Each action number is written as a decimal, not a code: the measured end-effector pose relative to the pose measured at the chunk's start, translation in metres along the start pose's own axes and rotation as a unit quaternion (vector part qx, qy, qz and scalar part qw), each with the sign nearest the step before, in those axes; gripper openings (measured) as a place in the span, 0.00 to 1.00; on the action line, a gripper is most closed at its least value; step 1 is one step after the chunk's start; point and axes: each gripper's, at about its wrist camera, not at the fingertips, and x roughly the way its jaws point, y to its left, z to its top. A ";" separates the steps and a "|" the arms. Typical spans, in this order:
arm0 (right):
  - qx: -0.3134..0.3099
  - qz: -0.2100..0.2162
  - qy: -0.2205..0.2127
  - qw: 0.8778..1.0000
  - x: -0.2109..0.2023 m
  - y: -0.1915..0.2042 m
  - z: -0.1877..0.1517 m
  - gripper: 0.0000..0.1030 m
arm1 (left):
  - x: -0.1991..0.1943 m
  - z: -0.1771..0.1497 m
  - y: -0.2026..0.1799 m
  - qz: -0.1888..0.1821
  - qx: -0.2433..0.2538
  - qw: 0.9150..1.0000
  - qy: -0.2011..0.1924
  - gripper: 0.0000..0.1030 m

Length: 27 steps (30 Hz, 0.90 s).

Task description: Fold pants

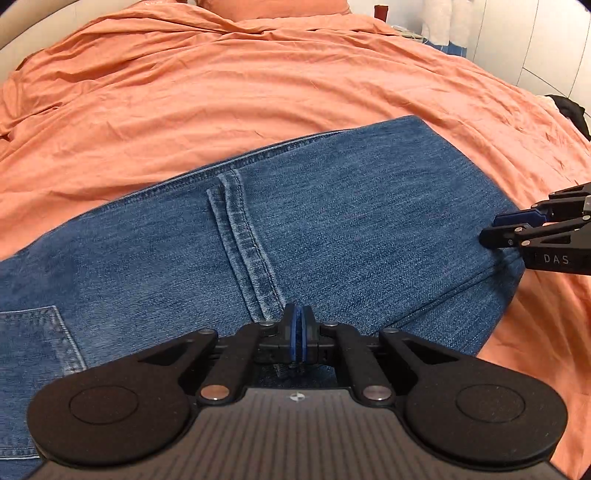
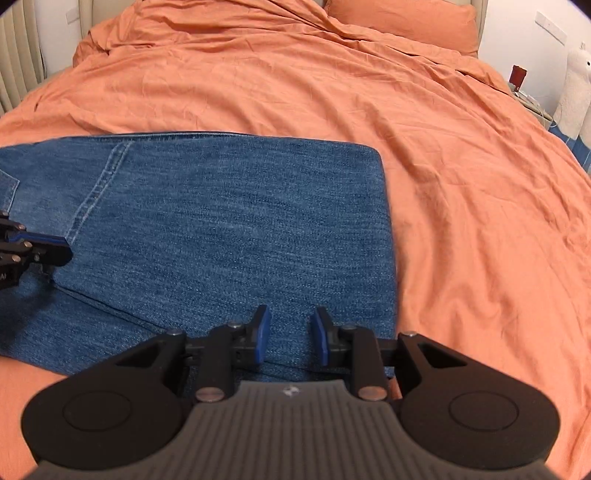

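Blue jeans (image 1: 332,221) lie folded flat on an orange bedspread (image 1: 221,92), with a hem seam across the top layer and a back pocket at the left. My left gripper (image 1: 298,325) is shut, its blue pads together just above the denim near the front edge. My right gripper (image 2: 290,332) is open and empty over the front right part of the jeans (image 2: 240,229). The right gripper also shows at the right edge of the left wrist view (image 1: 495,229). The left gripper shows at the left edge of the right wrist view (image 2: 62,251).
The orange bedspread (image 2: 461,184) stretches far behind and to the right of the jeans. An orange pillow (image 2: 406,22) lies at the head. A bedside table with a red item (image 2: 517,75) and a white plush (image 2: 576,92) stand at the right.
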 end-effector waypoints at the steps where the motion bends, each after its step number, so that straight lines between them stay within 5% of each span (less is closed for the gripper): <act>1: 0.000 -0.002 0.001 1.000 -0.002 0.001 0.002 0.22 | -0.005 0.000 0.002 0.000 -0.005 1.000 -0.003 0.10; 8: -0.054 0.001 -0.024 0.998 -0.041 0.019 0.017 0.40 | -0.072 -0.008 0.045 0.017 -0.024 0.999 -0.030 0.18; 13: -0.081 0.019 -0.040 0.996 -0.066 0.050 0.024 0.45 | -0.126 -0.023 0.109 0.040 -0.088 0.994 -0.041 0.48; 15: -0.095 0.026 -0.044 0.994 -0.073 0.065 0.029 0.45 | -0.145 -0.034 0.142 0.048 -0.128 0.989 -0.048 0.51; 19: -0.127 0.067 -0.049 0.988 -0.080 0.093 0.038 0.35 | -0.172 -0.065 0.208 0.054 -0.213 0.974 -0.061 0.63; 23: -0.161 0.081 -0.046 0.983 -0.077 0.125 0.047 0.35 | -0.178 -0.105 0.269 0.052 -0.292 0.953 -0.065 0.70; 27: -0.182 0.076 -0.031 0.980 -0.064 0.150 0.056 0.35 | -0.167 -0.151 0.321 0.040 -0.401 0.913 -0.068 0.71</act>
